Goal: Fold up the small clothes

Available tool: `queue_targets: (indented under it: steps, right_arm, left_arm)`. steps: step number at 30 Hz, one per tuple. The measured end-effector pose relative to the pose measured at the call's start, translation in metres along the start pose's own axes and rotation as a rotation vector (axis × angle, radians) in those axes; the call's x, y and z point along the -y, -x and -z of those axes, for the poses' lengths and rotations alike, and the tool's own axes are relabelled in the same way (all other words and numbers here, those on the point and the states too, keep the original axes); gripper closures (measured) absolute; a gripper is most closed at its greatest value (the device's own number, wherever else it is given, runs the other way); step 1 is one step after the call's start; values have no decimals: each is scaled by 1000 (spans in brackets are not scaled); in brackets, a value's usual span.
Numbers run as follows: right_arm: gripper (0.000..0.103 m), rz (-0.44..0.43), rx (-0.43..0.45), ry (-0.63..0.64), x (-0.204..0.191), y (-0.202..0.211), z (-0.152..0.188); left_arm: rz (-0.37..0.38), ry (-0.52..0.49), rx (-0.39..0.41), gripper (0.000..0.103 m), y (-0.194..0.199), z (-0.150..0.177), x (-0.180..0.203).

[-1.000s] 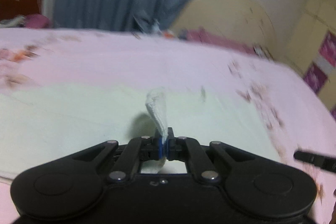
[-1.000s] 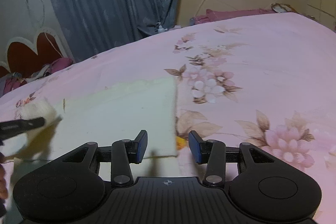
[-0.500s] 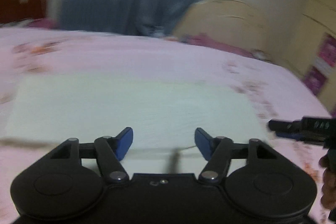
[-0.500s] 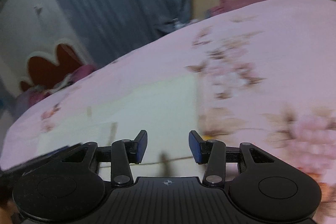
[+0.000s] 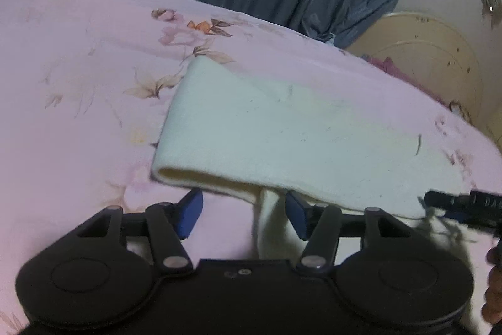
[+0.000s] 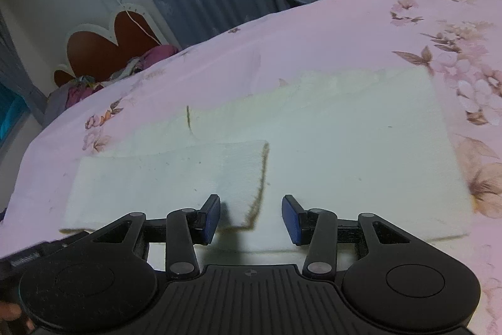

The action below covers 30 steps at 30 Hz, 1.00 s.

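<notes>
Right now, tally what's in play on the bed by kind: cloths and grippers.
White cloth: 1, partly folded over itself
Grippers: 2, left gripper and right gripper, jaws open, holding nothing
Pink floral bedsheet: 1
Total: 4

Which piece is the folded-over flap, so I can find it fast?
Start at the pink floral bedsheet and find the cream cloth lying flat on it. The flap is the smaller layer lying on top of the cloth's left part, just ahead of the right gripper; its frayed right edge sets it apart.
</notes>
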State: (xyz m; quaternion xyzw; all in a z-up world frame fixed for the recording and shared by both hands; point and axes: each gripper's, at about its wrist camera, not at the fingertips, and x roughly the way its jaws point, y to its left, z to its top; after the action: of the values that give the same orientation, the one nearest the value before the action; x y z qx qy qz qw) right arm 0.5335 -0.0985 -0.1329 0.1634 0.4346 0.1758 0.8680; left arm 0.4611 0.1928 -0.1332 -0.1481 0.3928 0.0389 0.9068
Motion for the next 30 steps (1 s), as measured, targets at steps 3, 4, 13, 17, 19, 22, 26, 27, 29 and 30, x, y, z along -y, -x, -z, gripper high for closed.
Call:
queue_targets:
  steps: [3, 4, 13, 17, 19, 22, 26, 27, 29, 30]
  right_arm:
    - [100, -14, 15, 59, -12, -4, -9]
    - [100, -20, 46, 85, -17, 1, -13]
    - [100, 40, 330, 144, -11, 88, -53]
    - [100, 86, 348, 138, 9, 102, -55]
    - [100, 101, 351, 131, 17, 107, -50]
    - [100, 128, 345, 113, 34, 115, -46]
    - [100, 159, 306, 94, 51, 112, -33]
    - [100, 166, 291, 91, 56, 109, -29]
    - [100, 178, 265, 88, 63, 104, -22]
    - [100, 183, 258, 87, 65, 103, -18]
  left_arm:
    - [-23, -20, 14, 56, 2, 0, 2]
    - [1, -2, 27, 62, 7, 1, -2]
    - [-4, -63, 1, 67, 2, 1, 2]
    - [-4, -78, -4, 67, -1, -1, 3]
    - [-5, -87, -7, 68, -2, -2, 4]
    - [-9, -107, -11, 69, -3, -2, 5]
    - [-7, -118, -14, 69, -3, -2, 5]
    - [-7, -118, -15, 69, -3, -2, 5]
    - [-10, -123, -15, 69, -3, -3, 6]
    - [-11, -125, -15, 69, -3, -2, 6]
